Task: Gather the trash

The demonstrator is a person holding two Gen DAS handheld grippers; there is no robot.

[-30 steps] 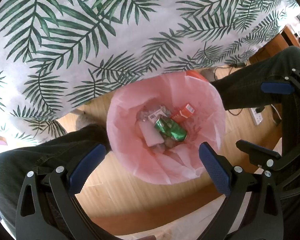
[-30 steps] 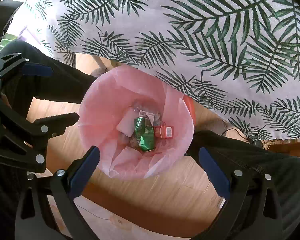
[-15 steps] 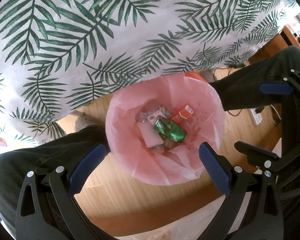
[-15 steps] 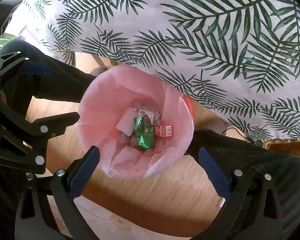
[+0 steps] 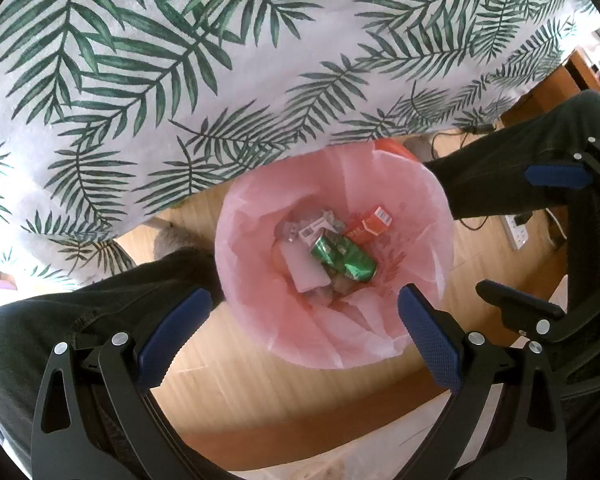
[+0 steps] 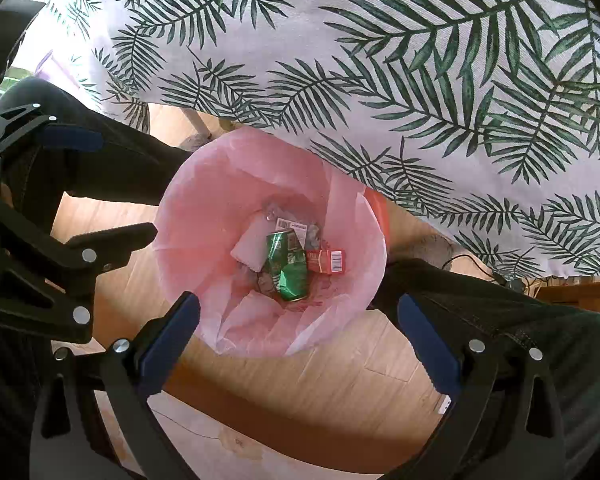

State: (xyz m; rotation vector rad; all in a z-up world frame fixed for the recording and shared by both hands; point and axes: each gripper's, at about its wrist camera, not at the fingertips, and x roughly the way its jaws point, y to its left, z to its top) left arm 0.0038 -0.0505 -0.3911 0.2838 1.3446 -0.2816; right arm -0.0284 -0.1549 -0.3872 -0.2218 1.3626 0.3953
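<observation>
A bin lined with a pink bag (image 5: pixel 240 240) (image 6: pixel 188 200) stands on the wooden floor below both grippers. Inside lie a crushed green can (image 5: pixel 342 258) (image 6: pixel 286 266), a red carton (image 5: pixel 368 226) (image 6: pixel 326 261), a white packet (image 5: pixel 306 272) (image 6: pixel 250 246) and crumpled wrappers. My left gripper (image 5: pixel 304 336) is open and empty above the bin's near rim. My right gripper (image 6: pixel 298 332) is open and empty, also above the near rim. Each gripper shows at the side of the other's view.
A table with a palm-leaf cloth (image 5: pixel 180 60) (image 6: pixel 420 60) overhangs the far side of the bin. The person's dark-trousered legs (image 5: pixel 80 320) (image 6: pixel 520 320) flank the bin. A power strip (image 5: pixel 516 232) and cables lie on the floor at right.
Both views have drifted very slightly; the bin and its contents stay put. Both grippers stay open and empty.
</observation>
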